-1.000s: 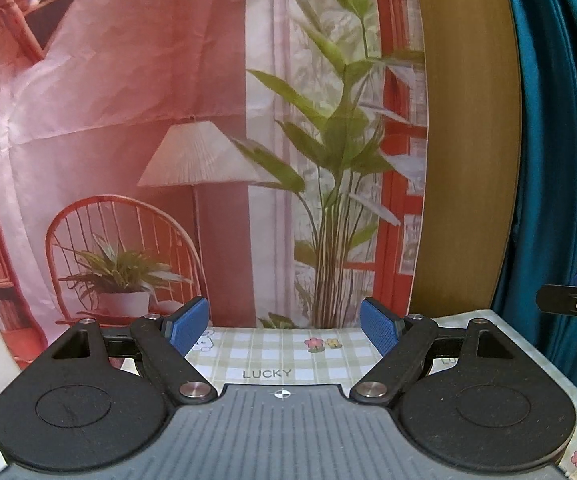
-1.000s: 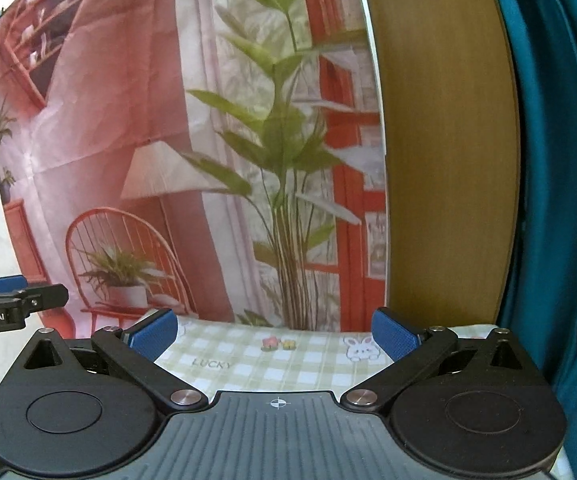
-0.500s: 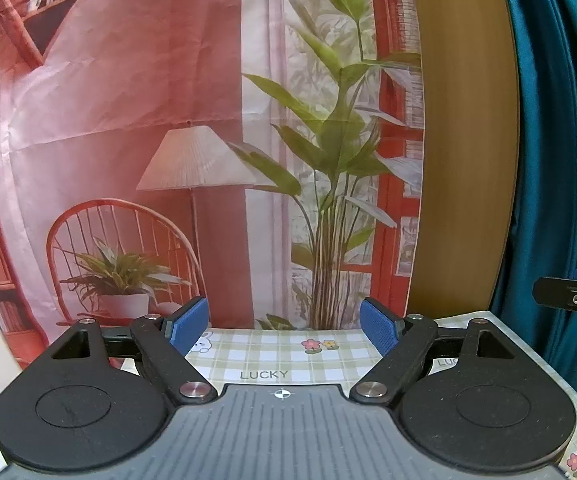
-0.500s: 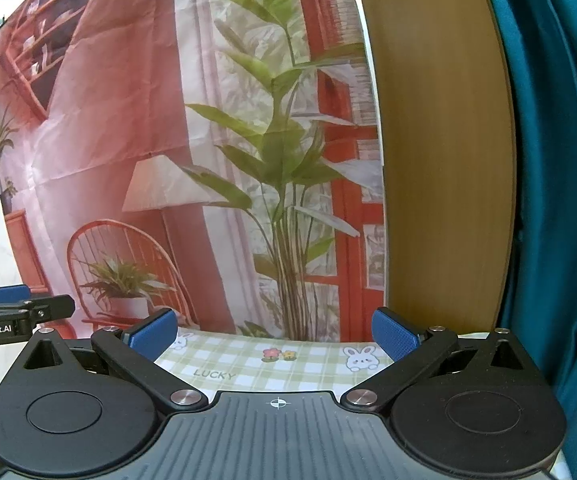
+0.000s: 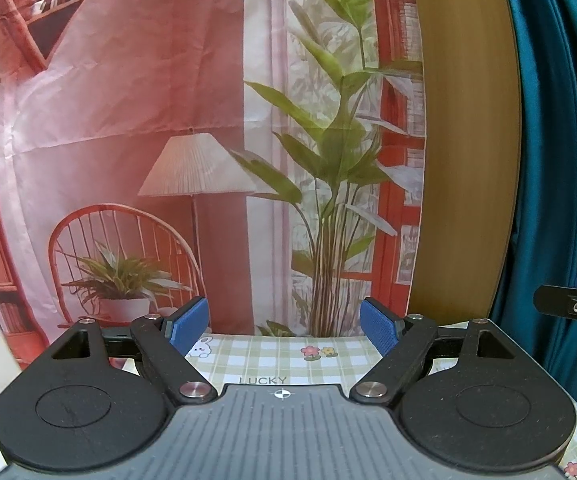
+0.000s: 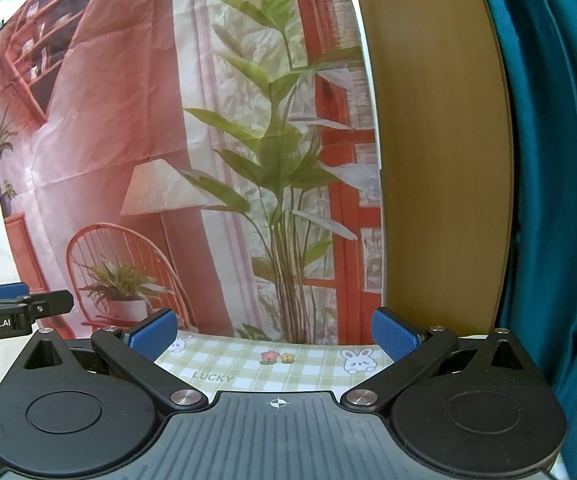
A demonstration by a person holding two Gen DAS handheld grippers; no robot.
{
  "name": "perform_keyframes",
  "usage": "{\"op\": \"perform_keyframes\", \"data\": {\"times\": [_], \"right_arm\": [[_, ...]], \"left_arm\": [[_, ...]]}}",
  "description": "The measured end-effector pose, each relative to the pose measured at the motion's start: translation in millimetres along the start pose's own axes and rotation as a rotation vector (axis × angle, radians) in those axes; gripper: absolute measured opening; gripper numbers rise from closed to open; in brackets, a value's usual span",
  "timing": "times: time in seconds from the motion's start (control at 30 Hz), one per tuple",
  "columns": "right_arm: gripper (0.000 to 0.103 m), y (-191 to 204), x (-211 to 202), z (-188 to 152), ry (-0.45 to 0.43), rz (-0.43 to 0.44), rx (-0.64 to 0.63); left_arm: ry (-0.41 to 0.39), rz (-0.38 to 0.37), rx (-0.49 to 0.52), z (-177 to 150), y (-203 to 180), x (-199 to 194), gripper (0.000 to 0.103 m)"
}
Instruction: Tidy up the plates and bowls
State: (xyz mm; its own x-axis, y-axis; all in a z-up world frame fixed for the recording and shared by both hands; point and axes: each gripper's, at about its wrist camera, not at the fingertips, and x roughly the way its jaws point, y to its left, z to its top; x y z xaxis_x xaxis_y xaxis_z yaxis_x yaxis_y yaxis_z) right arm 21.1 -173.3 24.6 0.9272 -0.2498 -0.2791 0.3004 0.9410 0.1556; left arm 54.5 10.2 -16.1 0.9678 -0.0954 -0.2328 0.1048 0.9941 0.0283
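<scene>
1. Left wrist view, surface and room: the left gripper is seen with its jaws set wide, nothing between the blue pads. Just beyond and below the pads lies a green-and-white checked tablecloth. Behind it a printed backdrop is hung, picturing a lamp, a wicker chair, potted plants and a red window frame. To the right of the claw a wooden panel is seen, and further right a teal curtain. The tip of the right gripper is seen at the far right edge, level with the pads.

2. Left wrist view, containers: no plate or bowl is shown ahead of the claw, so where the task's things stand cannot be told.

3. Left wrist view, writing: "LUCKY" is printed on the cloth, midway between the fingers; a rabbit and two flowers are drawn near it.

4. Right wrist view, surface and room: the right gripper is likewise held wide and empty, over the same tablecloth. The backdrop fills the space ahead, the wooden panel and the curtain to the right. The left gripper is seen to the left of the claw.

5. Right wrist view, containers: none is seen here either.

6. Right wrist view, writing: "LUCKY" is read on the cloth near the left finger; part of a label ending "enRobot.AI" is read on the left gripper.
</scene>
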Motion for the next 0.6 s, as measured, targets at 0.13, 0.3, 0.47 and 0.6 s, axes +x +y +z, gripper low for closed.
{"op": "perform_keyframes", "data": {"times": [0.13, 0.3, 0.47, 0.6], "right_arm": [[0.103, 0.4, -2.4, 0.8, -0.003, -0.001, -0.001], [0.103, 0.6, -3.7, 1.5, -0.006, -0.002, -0.002], [0.103, 0.0, -4.0, 1.8, -0.005, -0.002, -0.002], [0.103, -0.6, -4.0, 2.4, -0.003, -0.004, -0.002]], "left_arm": [[-0.002, -0.004, 0.003, -0.1, -0.6, -0.6, 0.085], [-0.001, -0.007, 0.002, 0.1, 0.4, -0.1, 0.085], [-0.003, -0.012, 0.001, 0.7, 2.1, 0.1, 0.085], [-0.003, -0.013, 0.003, 0.7, 1.9, -0.2, 0.085]]}}
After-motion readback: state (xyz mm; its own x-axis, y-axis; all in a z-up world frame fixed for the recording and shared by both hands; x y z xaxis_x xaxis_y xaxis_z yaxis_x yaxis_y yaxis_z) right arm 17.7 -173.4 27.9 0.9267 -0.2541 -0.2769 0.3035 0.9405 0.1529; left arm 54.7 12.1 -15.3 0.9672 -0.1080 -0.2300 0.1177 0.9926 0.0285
